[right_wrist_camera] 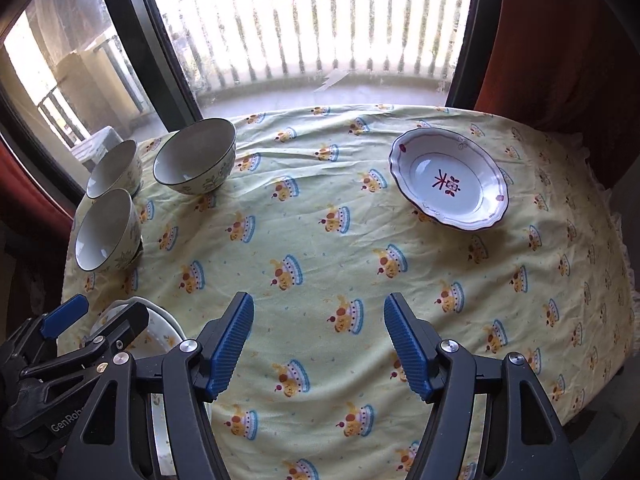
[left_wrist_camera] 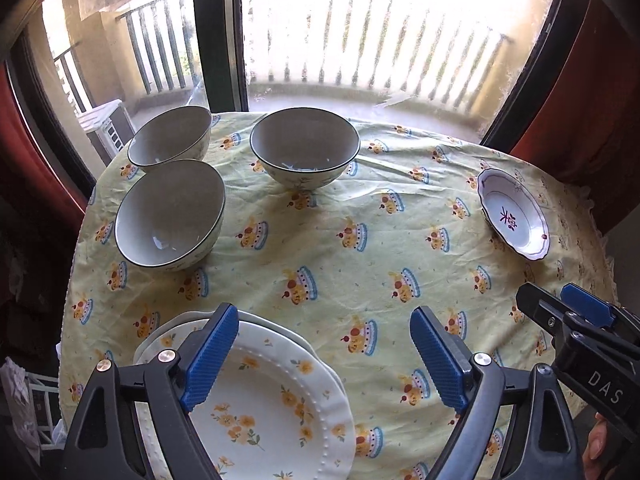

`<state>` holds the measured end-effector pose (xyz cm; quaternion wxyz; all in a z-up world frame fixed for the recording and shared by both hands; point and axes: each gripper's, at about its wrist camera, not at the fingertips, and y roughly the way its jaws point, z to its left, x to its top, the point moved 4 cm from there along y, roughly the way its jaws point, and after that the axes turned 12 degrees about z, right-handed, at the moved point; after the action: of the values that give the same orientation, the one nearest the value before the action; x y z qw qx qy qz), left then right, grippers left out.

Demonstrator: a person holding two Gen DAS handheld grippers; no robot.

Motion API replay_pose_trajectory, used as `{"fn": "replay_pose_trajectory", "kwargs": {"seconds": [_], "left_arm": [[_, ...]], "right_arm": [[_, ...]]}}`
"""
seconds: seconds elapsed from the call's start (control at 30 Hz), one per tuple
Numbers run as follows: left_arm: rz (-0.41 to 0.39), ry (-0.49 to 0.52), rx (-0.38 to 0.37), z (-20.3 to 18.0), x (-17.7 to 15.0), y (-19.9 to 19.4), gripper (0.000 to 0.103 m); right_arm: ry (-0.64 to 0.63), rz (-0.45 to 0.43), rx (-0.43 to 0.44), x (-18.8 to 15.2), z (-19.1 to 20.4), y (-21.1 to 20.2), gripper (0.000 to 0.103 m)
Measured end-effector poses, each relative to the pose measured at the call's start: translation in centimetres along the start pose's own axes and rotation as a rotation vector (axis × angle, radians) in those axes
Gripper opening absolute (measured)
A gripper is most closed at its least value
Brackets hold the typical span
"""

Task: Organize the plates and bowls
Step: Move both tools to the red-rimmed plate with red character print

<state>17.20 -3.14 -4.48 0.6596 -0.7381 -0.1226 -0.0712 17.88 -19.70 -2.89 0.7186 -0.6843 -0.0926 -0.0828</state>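
Three grey-lined bowls stand at the table's far left: a near one [left_wrist_camera: 170,214], a far-left one [left_wrist_camera: 170,136] and a middle one [left_wrist_camera: 305,146]. A stack of white floral plates [left_wrist_camera: 276,408] lies near left, under my open, empty left gripper [left_wrist_camera: 322,354]. A white scalloped dish with a red mark [left_wrist_camera: 514,214] sits at the right. In the right wrist view my right gripper [right_wrist_camera: 319,346] is open and empty above bare cloth, with the dish [right_wrist_camera: 450,178] ahead right and the bowls [right_wrist_camera: 195,156] far left.
The round table wears a yellow patterned cloth [left_wrist_camera: 360,240]. A glass balcony door with a dark frame [left_wrist_camera: 218,32] stands just behind it. Red curtains [right_wrist_camera: 560,40] hang at both sides. The table edge drops off at the right [right_wrist_camera: 616,280].
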Motion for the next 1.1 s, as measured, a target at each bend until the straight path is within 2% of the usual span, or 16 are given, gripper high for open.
{"fn": "replay_pose_trajectory", "kwargs": {"seconds": [0.43,0.53,0.77,1.1], "left_arm": [[-0.005,0.001,0.03,-10.5,4.2,2.4,0.089],[0.002,-0.002,0.044,-12.8,5.1,3.2,0.089],[0.004,-0.039,0.059,-17.3,7.8,4.7,0.088],[-0.019,0.009,0.094,-21.9,11.3,7.8,0.087]], "right_arm": [[-0.03,-0.037,0.041,5.9,-9.4,0.3,0.071],[-0.036,-0.058,0.012,7.2,-11.5,0.4,0.071],[-0.054,-0.078,0.022,10.2,-16.1,1.3,0.071],[-0.057,-0.074,0.021,14.4,-20.8,4.3,0.071]]}}
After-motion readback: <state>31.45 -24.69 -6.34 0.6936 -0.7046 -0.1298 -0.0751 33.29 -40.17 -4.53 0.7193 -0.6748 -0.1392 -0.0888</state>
